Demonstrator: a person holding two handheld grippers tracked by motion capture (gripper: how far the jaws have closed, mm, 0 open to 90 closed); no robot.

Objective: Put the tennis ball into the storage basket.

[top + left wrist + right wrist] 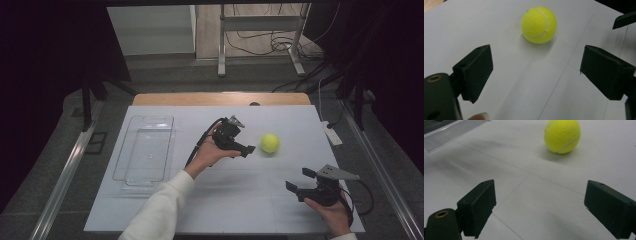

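The tennis ball (pixel 270 143) lies on the white counter (pixel 240 200), a little right of its middle. The left gripper (pixel 246 149) points at it from the 9 o'clock side, tips just short of the ball and not touching it. In the left gripper view the ball (pixel 539 24) sits at 12 o'clock, ahead of the two black jaws, which stand wide apart with bare counter between them. The right gripper (pixel 299 181) rests near the counter's front right, with the ball at about 11 o'clock from it and well apart; its jaws are also spread wide and hold nothing. In the right gripper view the ball (pixel 562 135) appears at about 1 o'clock, far ahead.

The high view shows a clear plastic tray (pixel 145 150) at the counter's left, at 9 o'clock from the left gripper. The right gripper view catches a corner of that tray (pixel 451 135) at its upper left. The left gripper view shows a dark jaw tip of the right gripper (pixel 624 20) at its upper right edge.

The left forearm, in a white sleeve (pixel 157 210), reaches in diagonally from the bottom. The right hand (pixel 332 212) sits low near the front edge.
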